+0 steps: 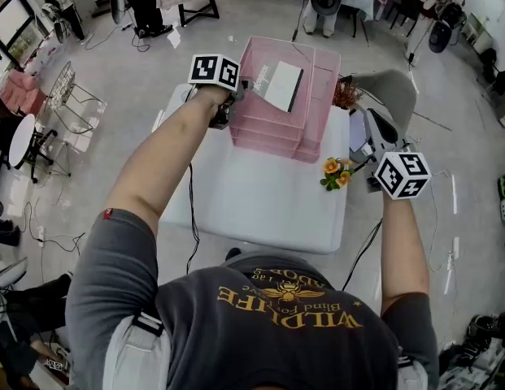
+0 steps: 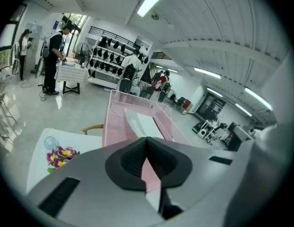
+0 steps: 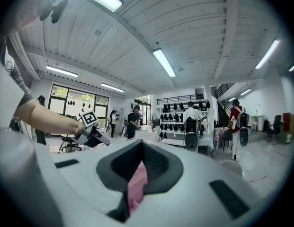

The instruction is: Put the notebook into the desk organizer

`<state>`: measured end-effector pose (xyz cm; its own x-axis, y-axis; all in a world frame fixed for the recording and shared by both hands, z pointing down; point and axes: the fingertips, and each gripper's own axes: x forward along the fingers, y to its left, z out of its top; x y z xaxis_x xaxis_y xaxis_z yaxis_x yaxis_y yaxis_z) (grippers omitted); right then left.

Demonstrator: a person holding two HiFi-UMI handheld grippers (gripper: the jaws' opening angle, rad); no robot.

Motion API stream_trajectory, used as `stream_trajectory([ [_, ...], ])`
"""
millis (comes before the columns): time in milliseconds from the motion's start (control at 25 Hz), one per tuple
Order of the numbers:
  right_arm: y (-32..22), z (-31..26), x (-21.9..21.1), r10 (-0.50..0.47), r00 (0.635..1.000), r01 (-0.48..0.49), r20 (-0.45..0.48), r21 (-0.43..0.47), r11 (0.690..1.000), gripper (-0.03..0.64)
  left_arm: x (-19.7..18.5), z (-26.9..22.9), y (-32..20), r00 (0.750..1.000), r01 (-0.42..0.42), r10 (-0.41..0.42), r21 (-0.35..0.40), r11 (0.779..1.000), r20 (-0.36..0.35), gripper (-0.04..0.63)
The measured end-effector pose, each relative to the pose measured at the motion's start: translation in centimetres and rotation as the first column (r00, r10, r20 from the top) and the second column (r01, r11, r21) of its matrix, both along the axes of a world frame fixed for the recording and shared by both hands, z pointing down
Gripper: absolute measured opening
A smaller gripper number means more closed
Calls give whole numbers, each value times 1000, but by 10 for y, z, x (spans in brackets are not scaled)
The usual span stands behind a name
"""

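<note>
1 white table (image 1: 260, 193) carries 1 pink mesh desk organizer (image 1: 317, 96), built of stepped trays. 1 notebook (image 1: 282, 86), white with a dark spine, lies flat in the organizer's top tray, slightly askew to the walls. In the left gripper view it shows as a pale slab (image 2: 142, 123) inside the pink mesh (image 2: 116, 122).

2 grippers are in play, each with 1 marker cube. The left gripper (image 1: 225, 112) sits just beside the organizer's left wall and points toward it. Its jaws are pressed together with nothing between them (image 2: 147, 139). The right gripper (image 1: 372, 140) hangs off the table's right edge, well apart from the organizer. Its jaws also meet at the tips and hold nothing (image 3: 142, 144); the pink in the gap below them is the organizer behind.

1 bunch of orange flowers (image 1: 337, 171) lies near the table's right edge. 1 sprig of purple flowers (image 2: 60, 155) with 2 blooms rests on the table left of the organizer.
</note>
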<state>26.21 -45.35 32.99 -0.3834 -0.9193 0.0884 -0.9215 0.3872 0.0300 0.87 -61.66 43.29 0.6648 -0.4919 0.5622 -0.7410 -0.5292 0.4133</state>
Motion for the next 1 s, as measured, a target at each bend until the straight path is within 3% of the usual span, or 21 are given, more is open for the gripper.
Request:
stream_trajectory([
  [200, 3, -1, -5, -11, 1000, 11, -2, 3, 1000, -1, -5, 7, 5, 985, 29, -42, 81, 996, 167, 46],
  [320, 4, -1, -6, -15, 1000, 15, -5, 4, 1000, 0, -3, 2, 6, 972, 21, -53, 139, 990, 230, 241],
  [400, 5, -1, -6, -17, 1000, 17, -5, 3, 1000, 0, -2, -5, 7, 967, 16, -61, 178, 984, 247, 270],
  [600, 9, -3, -5, -18, 1000, 18, -10, 11, 1000, 0, 11, -31, 21, 978, -26, -33, 278, 960, 208, 279],
  [800, 13, -12, -3, -25, 1000, 25, -19, 20, 999, 0, 31, -75, 56, 992, -100, 57, 425, 899, 113, 275],
  [1000, 22, -13, 4, -23, 1000, 24, -18, 25, 999, 0, 34, -90, 102, 994, -111, 101, 510, 853, 46, 260],
])
